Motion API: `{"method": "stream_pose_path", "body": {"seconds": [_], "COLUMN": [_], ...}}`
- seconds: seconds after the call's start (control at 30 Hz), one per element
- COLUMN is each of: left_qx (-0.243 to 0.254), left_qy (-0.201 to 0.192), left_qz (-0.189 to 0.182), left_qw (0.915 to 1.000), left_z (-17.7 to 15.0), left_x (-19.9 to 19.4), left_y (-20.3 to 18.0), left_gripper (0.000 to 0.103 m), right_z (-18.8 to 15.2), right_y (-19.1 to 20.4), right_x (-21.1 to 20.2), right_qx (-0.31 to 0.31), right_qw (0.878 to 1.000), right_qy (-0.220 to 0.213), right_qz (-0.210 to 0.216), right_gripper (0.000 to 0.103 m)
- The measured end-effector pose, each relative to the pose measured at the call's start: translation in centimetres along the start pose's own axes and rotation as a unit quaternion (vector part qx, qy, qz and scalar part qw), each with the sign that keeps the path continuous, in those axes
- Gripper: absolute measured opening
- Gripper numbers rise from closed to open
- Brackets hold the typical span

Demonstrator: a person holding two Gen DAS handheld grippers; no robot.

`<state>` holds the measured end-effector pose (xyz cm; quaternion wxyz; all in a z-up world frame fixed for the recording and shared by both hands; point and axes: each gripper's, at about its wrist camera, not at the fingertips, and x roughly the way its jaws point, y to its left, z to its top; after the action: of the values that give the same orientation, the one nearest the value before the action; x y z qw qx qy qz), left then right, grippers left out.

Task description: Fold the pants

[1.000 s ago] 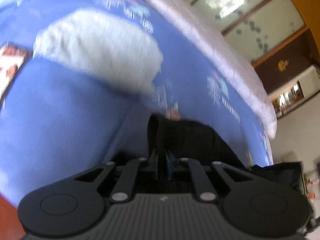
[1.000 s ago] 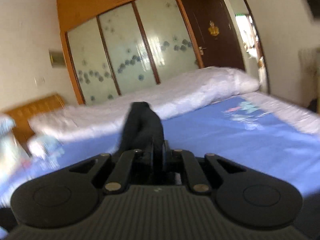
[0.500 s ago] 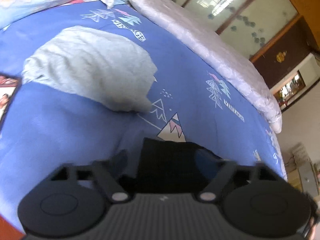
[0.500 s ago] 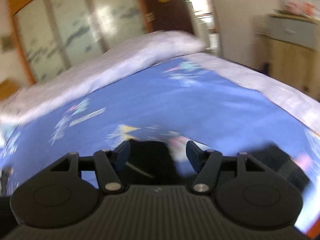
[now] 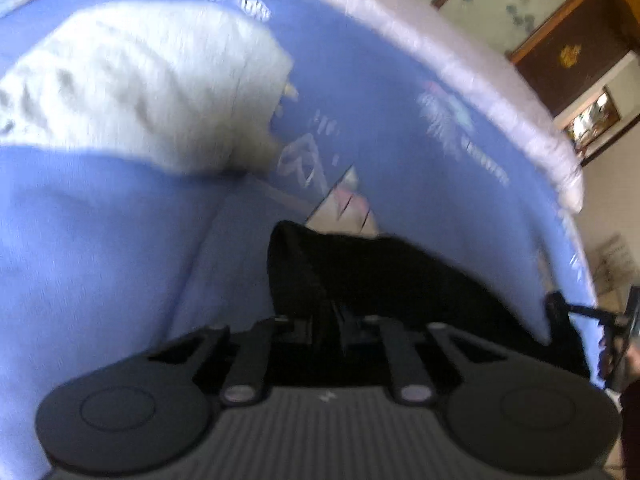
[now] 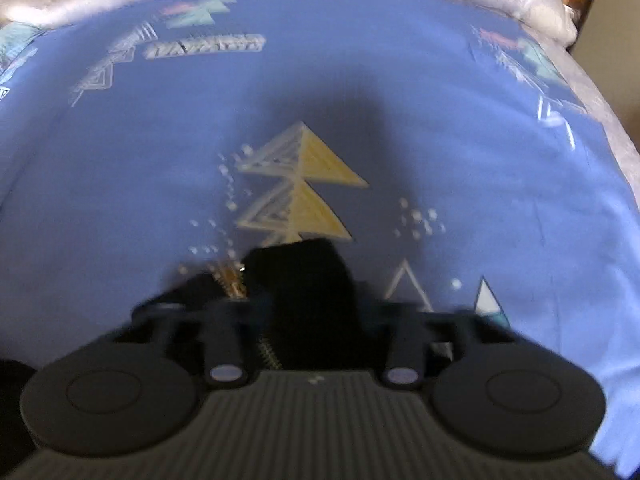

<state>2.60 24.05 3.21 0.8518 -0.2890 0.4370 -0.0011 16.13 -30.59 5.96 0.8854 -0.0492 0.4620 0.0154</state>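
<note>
The black pants (image 5: 380, 276) lie bunched on the blue printed bedsheet (image 5: 100, 240), just ahead of my left gripper (image 5: 336, 320). Its jaws are closing and stand together, pinching a fold of the black cloth. In the right wrist view a hump of the black pants (image 6: 304, 280) with a brass zipper (image 6: 230, 280) fills the gap of my right gripper (image 6: 312, 312). Those jaws are closing on it and are blurred. The rest of the pants is hidden under both grippers' bodies.
A pale grey garment (image 5: 152, 88) lies on the sheet to the far left. A white quilt (image 5: 460, 72) runs along the bed's far side. The other gripper and a hand (image 5: 616, 340) show at the right edge, by the bed's edge.
Both grippers opened half a second ago and have closed again on the black cloth. The right one swung down from the room view to the bed; the left shifted slightly.
</note>
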Motion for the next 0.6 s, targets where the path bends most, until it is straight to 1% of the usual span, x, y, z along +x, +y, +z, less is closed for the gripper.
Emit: {"method": "stream_pose_path", "body": {"seconds": [0.03,0.07,0.1,0.13,0.17,0.2,0.23,0.27,0.3,0.33,0.37,0.4,0.43,0.47,0.53,0.6], "left_qx": [-0.003,-0.011,-0.026,-0.043,-0.054,-0.060,-0.062,-0.063,-0.067,-0.077,-0.089,-0.100,-0.111,-0.117,-0.125,-0.126], "left_qy": [-0.020,-0.040,-0.058,-0.075,-0.089,-0.102,-0.112,-0.116,-0.114,-0.106,-0.094,-0.081,-0.065,-0.051,-0.027,-0.013], "left_qz": [-0.001,-0.008,-0.020,-0.033,-0.041,-0.042,-0.034,-0.027,-0.022,-0.019,-0.018,-0.014,-0.006,0.000,0.017,0.028], "left_qw": [0.9998,0.9991,0.9978,0.9957,0.9937,0.9921,0.9912,0.9909,0.9910,0.9912,0.9915,0.9916,0.9917,0.9918,0.9917,0.9915], "left_z": [0.8,1.5,2.1,2.5,2.7,2.7,2.6,2.4,2.1,1.7,1.3,1.0,0.5,0.1,-0.6,-0.8], "left_x": [-0.9,-1.9,-2.8,-3.7,-4.3,-4.8,-5.0,-4.9,-4.7,-4.2,-3.6,-3.1,-2.3,-1.7,-0.7,-0.1], "left_y": [-0.2,-0.2,0.0,0.2,0.3,0.4,0.4,0.5,0.7,1.2,1.8,2.3,2.8,3.1,3.7,4.1], "left_gripper": [0.009,0.009,0.009,0.009,0.009,0.009,0.009,0.009,0.009,0.009,0.009,0.009,0.009,0.009,0.009,0.009], "right_z": [0.4,0.9,1.5,1.9,1.8,1.3,0.3,-0.6,-1.5,-2.7,-4.1,-5.5,-7.2,-8.9,-12.2,-14.8], "right_y": [-0.5,-1.5,-3.1,-5.4,-7.6,-10.0,-12.5,-14.3,-15.9,-17.2,-18.2,-19.1,-20.2,-20.8,-21.2,-21.2], "right_x": [-1.3,-2.9,-4.7,-7.2,-9.0,-10.6,-11.9,-12.6,-13.0,-13.4,-13.5,-13.3,-12.8,-12.1,-10.9,-9.5], "right_qx": [0.017,0.047,0.089,0.152,0.206,0.264,0.323,0.364,0.393,0.412,0.425,0.438,0.453,0.466,0.482,0.492], "right_qw": [0.999,0.997,0.991,0.975,0.955,0.928,0.895,0.871,0.853,0.842,0.835,0.832,0.832,0.834,0.837,0.841], "right_qy": [-0.026,-0.059,-0.102,-0.163,-0.212,-0.262,-0.305,-0.329,-0.343,-0.347,-0.343,-0.334,-0.314,-0.287,-0.242,-0.198], "right_qz": [0.010,0.015,0.013,0.015,0.021,0.025,0.024,0.015,-0.007,-0.038,-0.058,-0.065,-0.064,-0.070,-0.095,-0.107], "right_gripper": [0.010,0.010,0.010,0.010,0.010,0.010,0.010,0.010,0.010,0.010,0.010,0.010,0.010,0.010,0.010,0.011]}}
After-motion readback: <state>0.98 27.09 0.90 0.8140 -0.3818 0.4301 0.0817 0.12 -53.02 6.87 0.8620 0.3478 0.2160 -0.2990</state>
